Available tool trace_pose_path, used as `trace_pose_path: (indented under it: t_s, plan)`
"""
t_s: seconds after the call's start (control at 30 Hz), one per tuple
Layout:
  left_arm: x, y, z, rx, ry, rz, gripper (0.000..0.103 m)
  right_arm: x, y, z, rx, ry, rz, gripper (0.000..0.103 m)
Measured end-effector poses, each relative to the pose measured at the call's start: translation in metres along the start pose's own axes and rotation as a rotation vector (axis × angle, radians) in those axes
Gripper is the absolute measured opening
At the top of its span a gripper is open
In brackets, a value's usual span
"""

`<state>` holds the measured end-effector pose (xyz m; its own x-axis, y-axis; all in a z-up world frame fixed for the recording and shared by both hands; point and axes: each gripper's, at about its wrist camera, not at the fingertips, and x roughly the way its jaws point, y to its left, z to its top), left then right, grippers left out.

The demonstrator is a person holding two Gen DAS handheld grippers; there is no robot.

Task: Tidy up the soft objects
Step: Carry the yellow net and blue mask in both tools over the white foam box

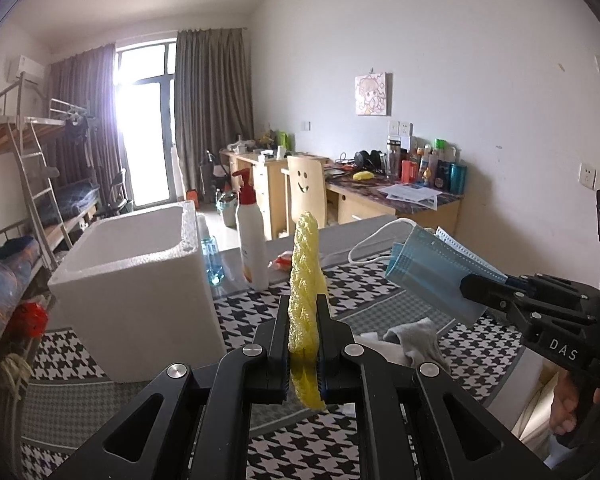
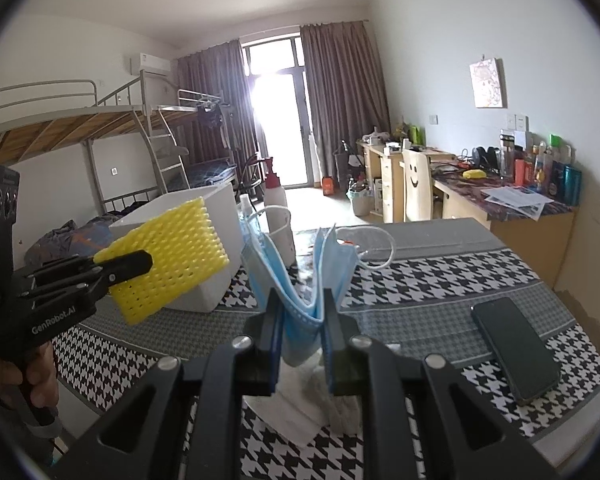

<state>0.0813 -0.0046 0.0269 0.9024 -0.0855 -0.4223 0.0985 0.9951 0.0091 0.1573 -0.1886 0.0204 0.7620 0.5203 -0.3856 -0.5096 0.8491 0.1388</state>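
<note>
Aloft, right of box (image 1: 140, 280):
Left gripper (image 1: 303, 320): pinching yellow mesh (image 1: 304, 264).
Right gripper (image 2: 300, 316): pinching mask (image 2: 300, 276).
Risk: mask's loose fold may slip free short of box.

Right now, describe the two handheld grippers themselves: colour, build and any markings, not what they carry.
Both are matte black. The left gripper has slotted linkage arms with silver pivot pins and white lettering "GenRobot.AI" on its body, above a pistol-style handle. The right gripper has the same build, with the white letters "DAS" showing. Its pads look blue-edged. No cables or sleeves show.
</note>
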Motion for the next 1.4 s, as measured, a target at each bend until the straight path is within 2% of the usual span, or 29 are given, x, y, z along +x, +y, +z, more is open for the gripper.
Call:
trace_pose_path:
  t_s: [0.63,1.4]
  plan:
    - [0.01,0.007,0.018,0.013,-0.023,0.015,0.01,0.017,0.006,0.022,-0.014,-0.008,0.008,0.021]
    - [0.012,0.026,0.047,0.0,-0.074,0.076,0.01,0.033,0.02,0.057,-0.05,-0.032,0.027,0.021]
